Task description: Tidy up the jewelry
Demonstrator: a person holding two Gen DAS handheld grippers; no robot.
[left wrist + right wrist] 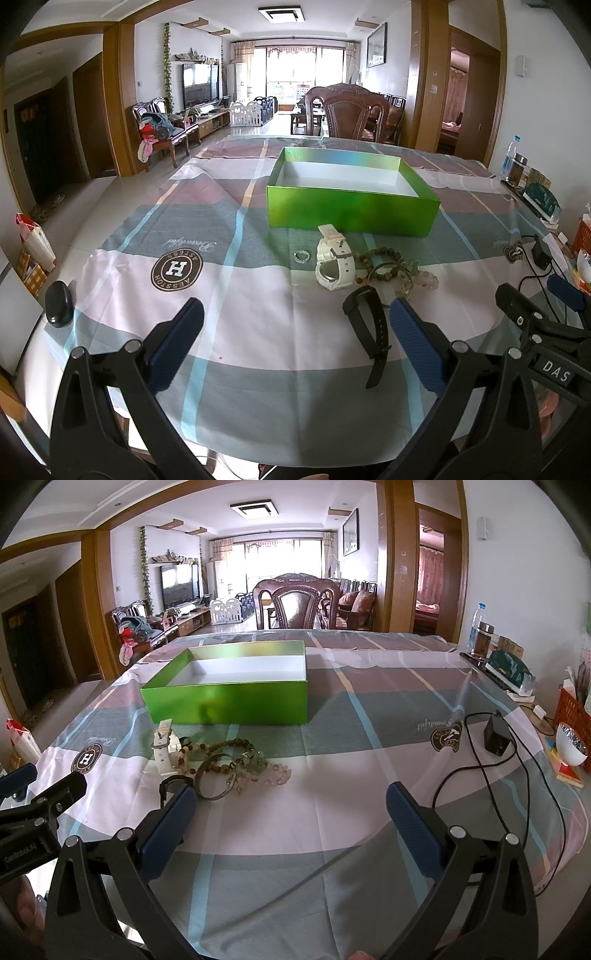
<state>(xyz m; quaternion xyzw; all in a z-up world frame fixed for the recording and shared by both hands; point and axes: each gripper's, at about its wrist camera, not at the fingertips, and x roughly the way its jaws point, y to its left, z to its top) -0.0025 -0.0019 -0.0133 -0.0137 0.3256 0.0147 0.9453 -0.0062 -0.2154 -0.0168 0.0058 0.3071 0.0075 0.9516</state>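
Observation:
An open green box (351, 210) (229, 701) with a white inside stands on the checked tablecloth. In front of it lie a white watch (332, 264) (164, 747), a small ring (301, 256), a black wristband (369, 332), brown bead bracelets (386, 264) (225, 746), a metal bangle (216, 777) and pale bead bracelets (266, 773). My left gripper (295, 321) is open and empty, low over the cloth, short of the jewelry. My right gripper (291, 805) is open and empty, to the right of the pile.
A black oval case (59, 304) lies at the table's left edge. A black adapter with cable (496, 738), a bowl (570, 744), a red basket (574, 712), bottles (480, 635) and a dark box (511, 675) stand at the right. A wooden chair (295, 605) is beyond.

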